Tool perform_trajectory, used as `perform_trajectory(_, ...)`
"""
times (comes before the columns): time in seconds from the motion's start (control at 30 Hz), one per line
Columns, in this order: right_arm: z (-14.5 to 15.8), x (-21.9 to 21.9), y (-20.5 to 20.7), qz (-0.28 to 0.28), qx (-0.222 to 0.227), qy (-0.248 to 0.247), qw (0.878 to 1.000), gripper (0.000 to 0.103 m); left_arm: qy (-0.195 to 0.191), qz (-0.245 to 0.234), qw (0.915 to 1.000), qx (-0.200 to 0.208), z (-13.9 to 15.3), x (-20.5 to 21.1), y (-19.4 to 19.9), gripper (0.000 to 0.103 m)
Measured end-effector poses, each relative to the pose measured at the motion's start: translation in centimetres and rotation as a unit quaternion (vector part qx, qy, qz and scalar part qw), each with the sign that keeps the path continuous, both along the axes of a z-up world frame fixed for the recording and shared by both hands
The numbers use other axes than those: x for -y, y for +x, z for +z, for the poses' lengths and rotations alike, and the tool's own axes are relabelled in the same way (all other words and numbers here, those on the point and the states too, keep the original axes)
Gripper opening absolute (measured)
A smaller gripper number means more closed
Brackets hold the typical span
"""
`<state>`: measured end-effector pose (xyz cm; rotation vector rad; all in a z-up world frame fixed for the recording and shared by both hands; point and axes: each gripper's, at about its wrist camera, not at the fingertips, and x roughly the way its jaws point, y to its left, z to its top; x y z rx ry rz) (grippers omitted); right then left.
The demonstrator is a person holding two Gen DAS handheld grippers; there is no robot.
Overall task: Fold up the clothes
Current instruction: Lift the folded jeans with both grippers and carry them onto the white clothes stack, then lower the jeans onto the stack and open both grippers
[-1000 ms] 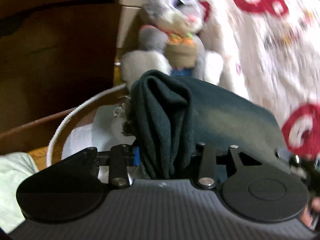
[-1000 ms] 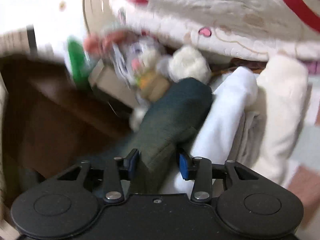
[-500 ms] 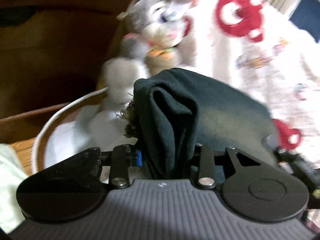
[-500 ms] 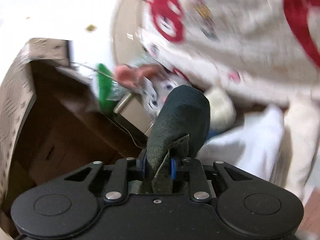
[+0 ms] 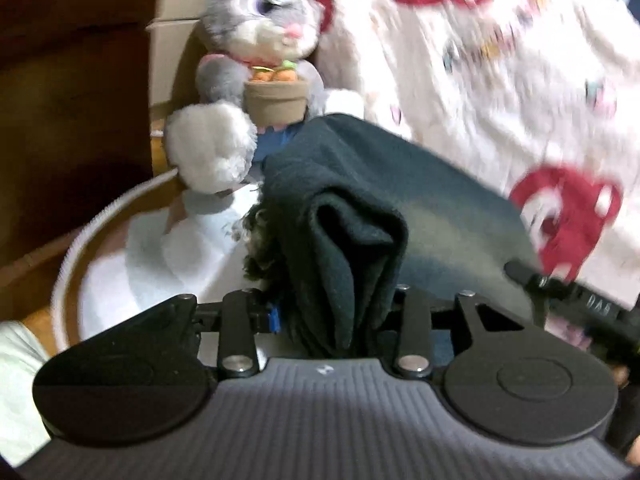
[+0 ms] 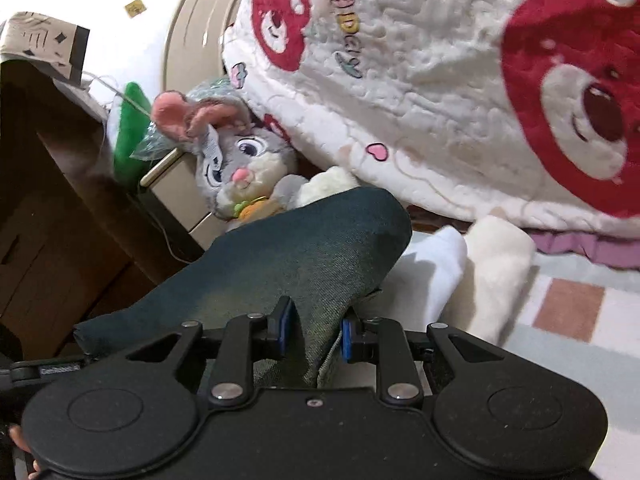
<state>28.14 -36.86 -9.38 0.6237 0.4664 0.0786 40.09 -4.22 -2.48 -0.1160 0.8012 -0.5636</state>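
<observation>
A dark teal folded denim garment (image 5: 360, 208) is held up between both grippers. My left gripper (image 5: 332, 316) is shut on one bunched end of it, with a frayed edge showing at the left. In the right wrist view the same denim garment (image 6: 304, 252) stretches leftward, and my right gripper (image 6: 314, 332) is shut on its other end, blue pads pressing the cloth. Under the garment lies a stack of folded white clothes (image 6: 436, 264) and a cream fleece piece (image 6: 496, 268).
A grey plush rabbit (image 5: 260, 52) holding a carrot pot sits just behind the garment. A white quilt with red bear faces (image 6: 460, 92) is heaped at the right. A round basket rim (image 5: 76, 240) and brown cardboard boxes (image 6: 48, 216) stand at the left.
Both grippers have carried the denim garment, swinging the views; the right view tilted back down so the rabbit and white clothes are nearer again. Both grips stayed shut.
</observation>
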Motion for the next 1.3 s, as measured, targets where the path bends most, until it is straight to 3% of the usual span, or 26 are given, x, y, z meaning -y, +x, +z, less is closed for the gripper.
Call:
perform_trajectory(0.13, -0.1, 0.2, 0.0, -0.011, -0.019, -0.004, 1.000, 0.028, 0.052, -0.014, 0.9985, 0.005, 3.0, 0.4, -1.0, 0.042)
perform_trajectory(0.2, 0.3, -0.3, 0.2, -0.011, -0.030, -0.023, 0.999, 0.029, 0.076, -0.006, 0.9949, 0.066, 5.0, 0.2, -2.8, 0.041)
perform_trajectory(0.3, 1.5, -0.9, 0.5, -0.019, -0.058, -0.054, 0.997, 0.036, 0.089, 0.005, 0.9820, 0.166, 7.9, 0.0, -5.7, 0.038)
perform_trajectory(0.37, 3.1, -1.8, 0.0, -0.042, -0.078, -0.121, 0.989, 0.065, 0.056, -0.014, 0.9863, 0.154, 8.6, 0.1, -5.5, 0.038)
perform_trajectory(0.43, 4.3, -3.0, -0.1, -0.049, -0.076, -0.206, 0.974, 0.068, 0.051, -0.032, 0.9905, 0.123, 7.6, 1.7, -4.4, 0.038)
perform_trajectory(0.57, 4.2, -4.7, 2.2, 0.024, -0.047, -0.283, 0.958, 0.063, 0.101, -0.019, 0.9916, 0.078, 2.2, 3.7, -0.9, 0.035)
perform_trajectory(0.67, 4.1, -6.0, 4.0, 0.079, -0.024, -0.339, 0.937, 0.063, 0.111, 0.003, 0.9916, 0.065, -0.6, 3.0, 0.0, 0.035)
perform_trajectory(0.7, 3.4, -6.1, 4.5, 0.091, -0.023, -0.341, 0.935, 0.063, 0.106, 0.005, 0.9923, 0.063, -0.9, 2.5, 0.0, 0.036)
perform_trajectory(0.87, 1.7, -5.4, 5.2, 0.087, -0.024, -0.303, 0.949, 0.063, 0.080, 0.014, 0.9955, 0.049, -2.4, 0.1, 0.0, 0.035)
perform_trajectory(0.97, 1.3, -5.5, 5.0, 0.089, -0.029, -0.300, 0.949, 0.063, 0.046, 0.027, 0.9983, 0.025, -2.9, -0.8, 0.4, 0.035)
perform_trajectory(1.03, 1.3, -5.5, 4.8, 0.089, -0.037, -0.289, 0.953, 0.063, 0.047, 0.030, 0.9982, 0.021, -3.2, -0.5, 0.6, 0.035)
perform_trajectory(1.17, 2.7, -5.4, 4.1, 0.072, -0.051, -0.267, 0.960, 0.064, 0.079, 0.026, 0.9951, 0.052, -1.6, 0.9, -0.8, 0.035)
perform_trajectory(1.23, 4.1, -5.7, 2.0, 0.072, -0.017, -0.251, 0.965, 0.063, 0.083, 0.007, 0.9933, 0.080, -0.2, 1.4, -2.5, 0.039)
perform_trajectory(1.3, 4.7, -7.1, -0.2, 0.099, 0.011, -0.251, 0.963, 0.064, 0.075, -0.017, 0.9924, 0.096, 0.7, 1.6, -4.5, 0.043)
